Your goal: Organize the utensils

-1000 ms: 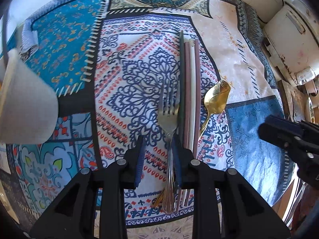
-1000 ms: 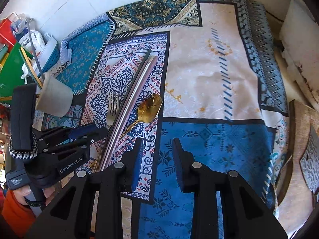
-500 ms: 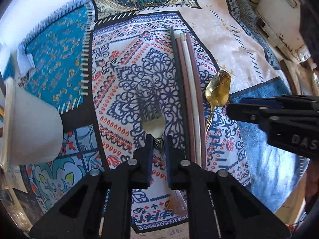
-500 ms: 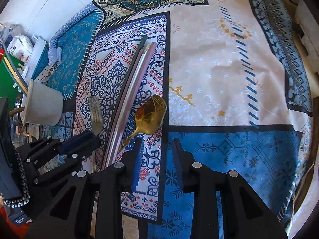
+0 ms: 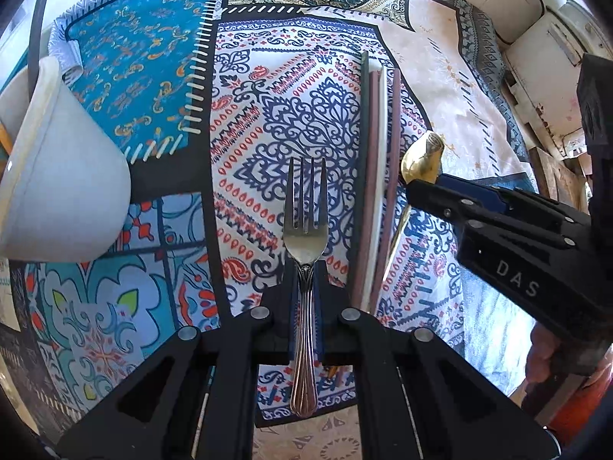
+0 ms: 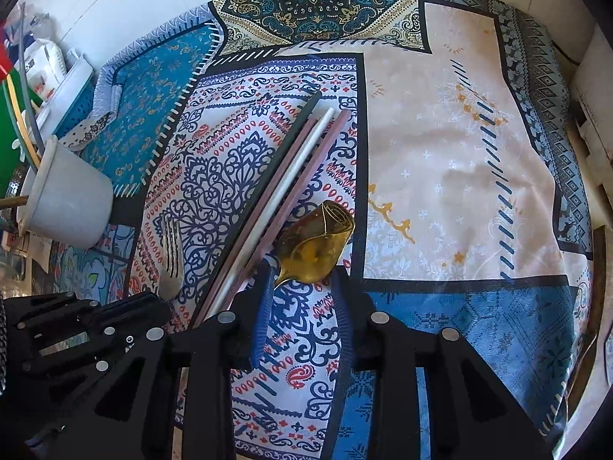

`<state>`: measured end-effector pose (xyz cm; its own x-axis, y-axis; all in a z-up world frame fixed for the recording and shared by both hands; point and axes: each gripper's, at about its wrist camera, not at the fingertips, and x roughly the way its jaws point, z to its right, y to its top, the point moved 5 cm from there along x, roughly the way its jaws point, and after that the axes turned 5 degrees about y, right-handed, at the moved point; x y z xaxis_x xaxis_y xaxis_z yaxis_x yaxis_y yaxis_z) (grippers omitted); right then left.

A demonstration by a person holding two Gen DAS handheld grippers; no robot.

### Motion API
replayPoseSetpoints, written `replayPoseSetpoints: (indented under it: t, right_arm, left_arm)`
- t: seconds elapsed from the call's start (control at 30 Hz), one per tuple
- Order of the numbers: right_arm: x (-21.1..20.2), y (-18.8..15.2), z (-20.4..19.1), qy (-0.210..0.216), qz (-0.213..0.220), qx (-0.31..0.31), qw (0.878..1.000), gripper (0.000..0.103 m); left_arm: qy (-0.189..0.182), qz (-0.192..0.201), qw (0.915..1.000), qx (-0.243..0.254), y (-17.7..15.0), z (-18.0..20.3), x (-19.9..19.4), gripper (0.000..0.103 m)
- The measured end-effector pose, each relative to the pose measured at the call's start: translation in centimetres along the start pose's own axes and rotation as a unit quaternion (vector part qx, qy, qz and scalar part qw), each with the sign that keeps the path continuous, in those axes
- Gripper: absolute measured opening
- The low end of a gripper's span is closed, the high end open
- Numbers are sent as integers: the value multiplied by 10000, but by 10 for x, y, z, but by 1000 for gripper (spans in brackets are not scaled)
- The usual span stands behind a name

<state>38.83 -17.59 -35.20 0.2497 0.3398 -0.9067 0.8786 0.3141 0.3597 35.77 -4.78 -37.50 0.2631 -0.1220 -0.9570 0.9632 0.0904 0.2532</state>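
A silver fork (image 5: 305,207) points its tines away from me, and my left gripper (image 5: 305,280) is shut on its neck, the handle running back between the fingers. From the right wrist view the fork (image 6: 171,253) sticks out of the left gripper (image 6: 126,306), left of a bundle of chopsticks (image 6: 283,191). The gold spoon (image 6: 318,245) lies on the patterned cloth right of the chopsticks. My right gripper (image 6: 302,299) hovers just behind its bowl. Its jaws are closing, with the bowl's base between the tips and no pad pressing on it. The spoon's handle is hidden.
A white cup (image 6: 65,199) with sticks in it stands at the left edge of the patterned cloth (image 6: 440,161). Behind it sit a blue basket (image 6: 76,92) and green items. White boards (image 5: 544,57) line the right side. A hand (image 5: 540,356) holds the right gripper.
My left gripper has shut on the fork's neck, and the fork now sits farther left of the chopsticks. The right gripper has come down and in toward the gold spoon's bowl.
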Motion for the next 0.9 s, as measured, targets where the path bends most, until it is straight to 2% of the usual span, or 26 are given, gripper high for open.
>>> replayPoseSetpoints:
  t: [0.07, 0.13, 0.2, 0.27, 0.37, 0.4, 0.47, 0.53, 0.9]
  right_arm:
    - [0, 0, 4, -208, -60, -135, 9997, 2]
    - [-1, -2, 11, -56, -149, -137, 9998, 0]
    - [-3, -4, 19, 38, -232, -57, 9997, 0]
    - [-5, -4, 25, -110, -297, -39, 9995, 1]
    - [-11, -4, 35, 168, -316, 297, 9989, 7]
    - [-13, -5, 38, 260, -304, 401, 9984, 9]
    - [-14, -3, 40, 270, -248, 519, 9980, 20]
    - [-14, -2, 41, 214, -253, 561, 9979, 22]
    - [-17, -5, 42, 362, -246, 808, 9958, 22]
  left_arm:
    - [-40, -23, 10000, 16, -6, 0, -3, 6]
    - [-109, -63, 9999, 23, -6, 5, -2, 6]
    - [-56, -62, 9999, 146, -7, 10, -1, 6]
    - [42, -53, 9996, 281, -5, 15, 0, 6]
    - [89, -24, 9994, 326, 0, 18, 3, 9]
    - [79, -5, 9994, 323, 1, 18, 3, 13]
    - [93, 46, 9996, 257, 7, 18, 4, 23]
    - [121, 98, 9997, 190, 15, 18, 7, 37]
    - [346, 397, 9986, 104, 43, 25, 15, 39]
